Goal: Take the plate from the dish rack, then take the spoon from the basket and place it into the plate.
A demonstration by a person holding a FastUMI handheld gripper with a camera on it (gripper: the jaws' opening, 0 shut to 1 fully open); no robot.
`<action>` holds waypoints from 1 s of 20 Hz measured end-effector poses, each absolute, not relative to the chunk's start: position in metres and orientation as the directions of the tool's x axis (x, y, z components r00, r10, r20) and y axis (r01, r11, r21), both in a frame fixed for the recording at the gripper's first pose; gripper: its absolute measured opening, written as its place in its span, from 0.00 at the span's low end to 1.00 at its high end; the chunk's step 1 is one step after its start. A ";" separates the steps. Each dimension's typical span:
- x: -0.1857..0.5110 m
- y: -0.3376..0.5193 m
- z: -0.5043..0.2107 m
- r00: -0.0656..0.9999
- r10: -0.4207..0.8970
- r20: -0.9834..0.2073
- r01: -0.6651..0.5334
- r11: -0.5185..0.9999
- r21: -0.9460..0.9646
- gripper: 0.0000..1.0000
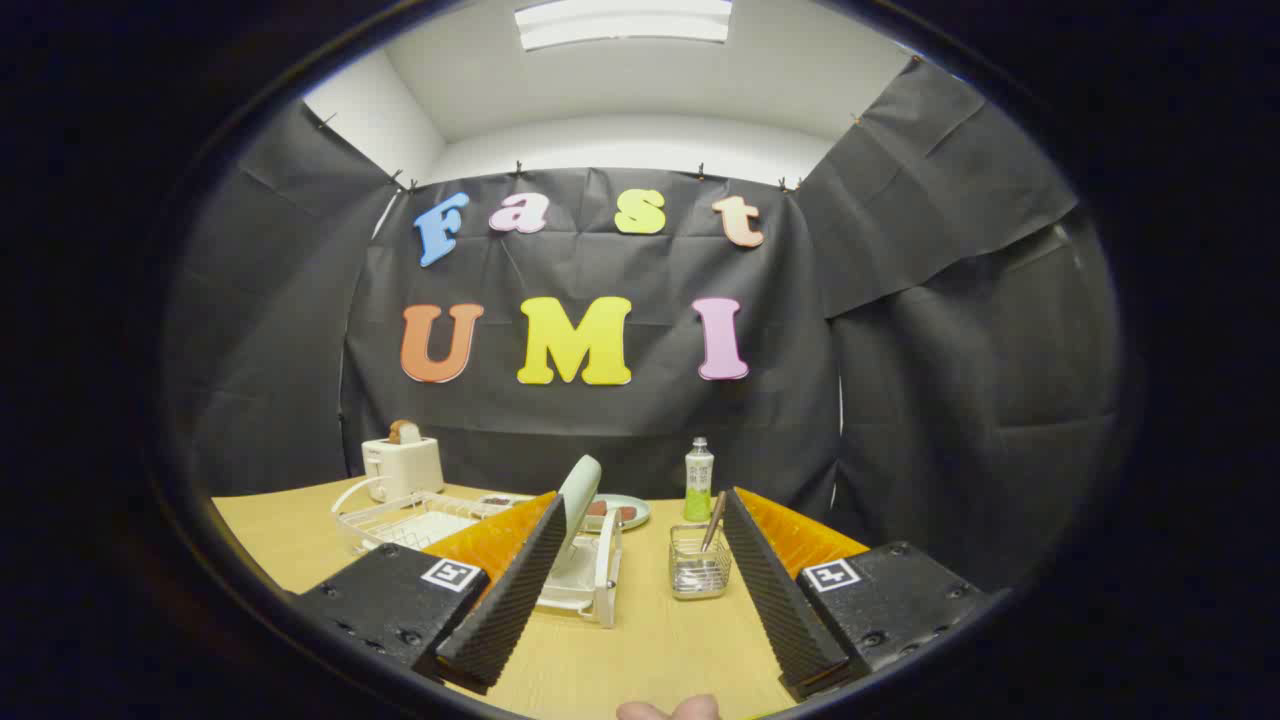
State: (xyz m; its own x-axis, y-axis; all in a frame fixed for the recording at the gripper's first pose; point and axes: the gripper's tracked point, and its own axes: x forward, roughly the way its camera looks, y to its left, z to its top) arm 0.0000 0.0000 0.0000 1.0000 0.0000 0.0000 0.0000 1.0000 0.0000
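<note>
Black cloth walls close in a wooden desk. Above it hangs the hand-held gripper, its fingers spread wide and holding nothing. Between the fingertips and just beyond them, a pale plate stands tilted on edge in a white dish rack. Right of the rack, close to the right finger, a spoon leans in a wire basket.
</note>
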 end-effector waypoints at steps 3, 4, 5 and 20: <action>0.000 -0.001 0.000 1.000 -0.002 0.003 0.002 1.000 0.006 1.00; 0.001 0.000 -0.002 1.000 0.000 0.002 0.000 1.000 0.011 1.00; 0.001 0.000 -0.002 1.000 0.001 0.000 -0.001 1.000 0.014 1.00; 0.009 -0.017 0.016 0.999 -0.036 0.038 0.036 0.999 0.012 1.00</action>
